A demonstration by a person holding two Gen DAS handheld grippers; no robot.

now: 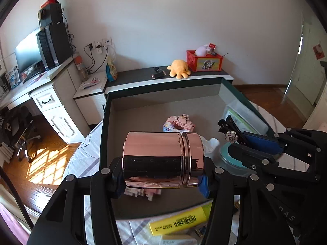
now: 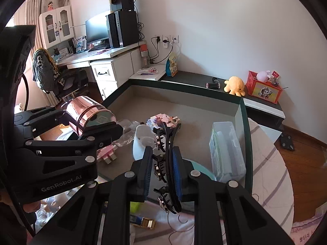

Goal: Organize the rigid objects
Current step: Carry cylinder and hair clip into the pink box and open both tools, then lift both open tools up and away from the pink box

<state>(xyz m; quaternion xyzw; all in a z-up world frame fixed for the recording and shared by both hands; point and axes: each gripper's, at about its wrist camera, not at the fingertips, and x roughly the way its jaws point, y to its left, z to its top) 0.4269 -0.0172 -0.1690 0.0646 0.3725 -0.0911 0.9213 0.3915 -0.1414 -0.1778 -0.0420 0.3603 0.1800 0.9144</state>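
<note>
Rose-gold metal canister [image 1: 162, 160] lying on its side, clamped end to end between the pads of the left gripper [image 1: 162, 180], held above the near part of the grey storage box [image 1: 143, 110]. Black hair claw clip [image 2: 166, 163], set with small flower studs, pinched flat between the blue pads of the right gripper [image 2: 162, 173], jaws drawn nearly together on it, also raised over the box, just right of the canister.

Below, inside the box: a pink block-built figure [image 1: 178, 122] near the middle, a second pink block piece [image 2: 106, 153] under the canister, a white rounded item [image 2: 143, 140], a teal round lid [image 1: 233, 157] and a clear plastic case [image 2: 226, 153] along the right wall.

Nearer, outside the box on a checked cloth [image 1: 85, 155]: a yellow barcoded package [image 1: 179, 221].

Beyond the box, on a dark ledge [image 1: 134, 77]: an orange plush octopus [image 1: 179, 68] beside a red crate [image 1: 204, 61].
</note>
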